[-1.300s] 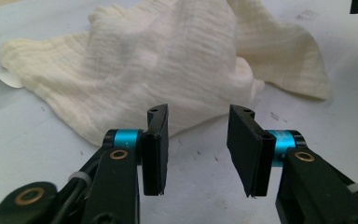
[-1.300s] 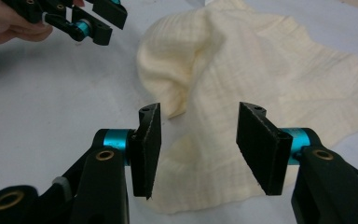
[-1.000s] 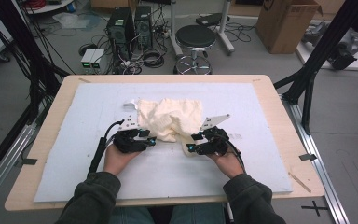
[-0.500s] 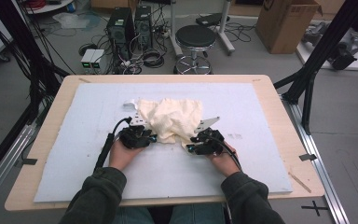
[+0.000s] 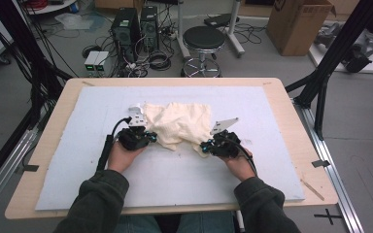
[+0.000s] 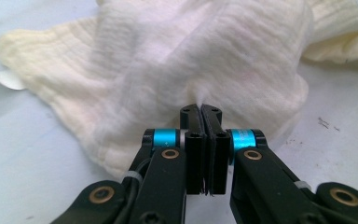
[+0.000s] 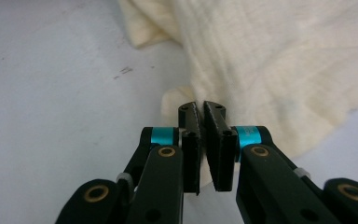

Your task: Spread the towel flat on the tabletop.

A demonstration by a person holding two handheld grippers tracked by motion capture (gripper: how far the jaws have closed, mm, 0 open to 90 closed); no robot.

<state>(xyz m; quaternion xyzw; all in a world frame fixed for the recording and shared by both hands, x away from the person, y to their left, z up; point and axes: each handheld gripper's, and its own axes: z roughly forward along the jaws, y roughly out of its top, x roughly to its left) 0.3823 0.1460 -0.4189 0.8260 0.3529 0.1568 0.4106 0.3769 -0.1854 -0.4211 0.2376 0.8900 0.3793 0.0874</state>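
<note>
Both the left gripper and right gripper are clamped on thin near edges of the cream cloth, so a quick or uneven pull could slip it free or bunch it.

Bg: black stool, cardboard box, PC towers, cables on floor.
</note>
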